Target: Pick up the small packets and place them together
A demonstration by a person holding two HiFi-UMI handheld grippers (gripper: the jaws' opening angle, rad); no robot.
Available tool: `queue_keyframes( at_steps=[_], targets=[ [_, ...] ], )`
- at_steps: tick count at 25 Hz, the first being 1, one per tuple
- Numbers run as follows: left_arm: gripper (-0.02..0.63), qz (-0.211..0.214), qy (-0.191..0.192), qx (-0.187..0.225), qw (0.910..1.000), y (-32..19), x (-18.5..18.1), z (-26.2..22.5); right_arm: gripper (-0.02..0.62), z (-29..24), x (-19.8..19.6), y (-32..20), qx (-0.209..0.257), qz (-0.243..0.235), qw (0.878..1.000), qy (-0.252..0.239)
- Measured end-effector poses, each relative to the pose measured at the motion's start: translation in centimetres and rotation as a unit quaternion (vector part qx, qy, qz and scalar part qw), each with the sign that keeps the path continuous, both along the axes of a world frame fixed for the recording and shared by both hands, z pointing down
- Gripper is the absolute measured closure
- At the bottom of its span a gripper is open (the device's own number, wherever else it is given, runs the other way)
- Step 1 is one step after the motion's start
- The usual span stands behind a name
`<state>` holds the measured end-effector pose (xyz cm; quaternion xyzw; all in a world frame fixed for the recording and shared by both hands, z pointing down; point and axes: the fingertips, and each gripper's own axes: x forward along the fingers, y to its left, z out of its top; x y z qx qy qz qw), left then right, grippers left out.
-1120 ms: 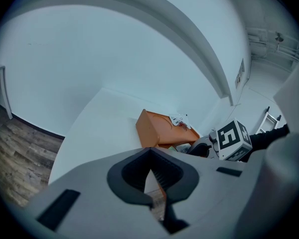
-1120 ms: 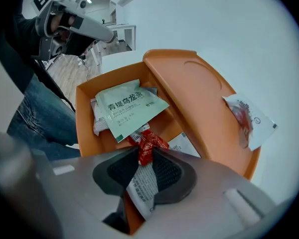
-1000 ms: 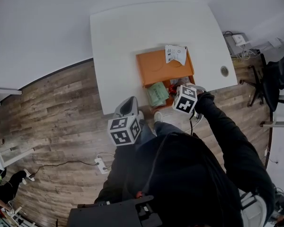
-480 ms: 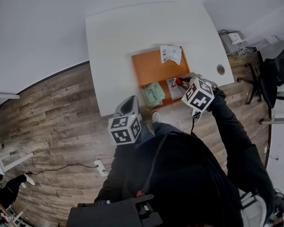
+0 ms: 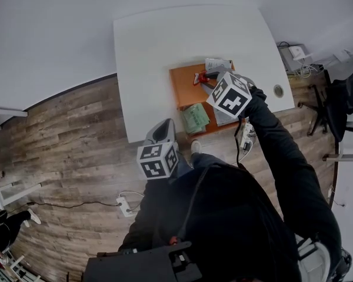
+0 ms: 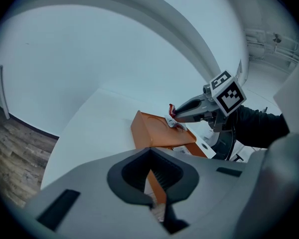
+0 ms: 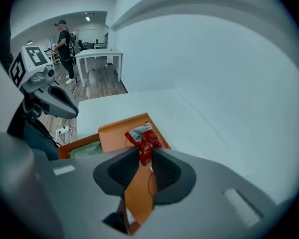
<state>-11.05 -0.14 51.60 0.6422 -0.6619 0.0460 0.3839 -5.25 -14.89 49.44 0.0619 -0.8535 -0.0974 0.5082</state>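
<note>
The left tool point(image 5: 159, 128), closed on nothing, hangs at the tabletop's point(image 5: 159, 46) near edge with broad bare white surface beyond it, a green packet point(image 5: 195, 118) lies at the orange box's point(image 5: 185, 90) near rim, and the right tool point(image 5: 205, 79) pinches a red packet point(image 5: 198, 78) above the box's far rim.

The right arm point(image 5: 282, 157), in a black sleeve, reached toward 11 o'clock. Its claw point(image 5: 205, 80) tilted steeply down, with the jaws pinched on a red packet point(image 7: 142, 138). The left claw point(image 6: 150, 151) hung close to the body at 7 o'clock and pointed toward 12, tilted gently down, its jaws together and empty.
</note>
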Motion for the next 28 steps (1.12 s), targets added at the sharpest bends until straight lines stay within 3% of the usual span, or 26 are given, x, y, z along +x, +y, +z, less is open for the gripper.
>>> queue_keyframes(
  at_steps=[10, 22, 28],
  targets=[
    [0.609, -0.027, 0.006, -0.005, 0.9996, 0.9, -1.7, 0.5, 0.518, 2.8, -5.3, -0.1, -0.010, -0.025, 0.999, 0.018],
    [0.609, -0.031, 0.007, -0.011, 0.9994, 0.9, -3.0, 0.9, 0.509, 3.8, -6.1, -0.4, -0.022, -0.026, 0.999, 0.016],
    [0.609, -0.016, 0.008, -0.012, 0.9998, 0.0, -2.6, 1.3, 0.474, 2.7, -5.2, -0.5, -0.029, -0.027, 0.999, 0.000]
  ],
)
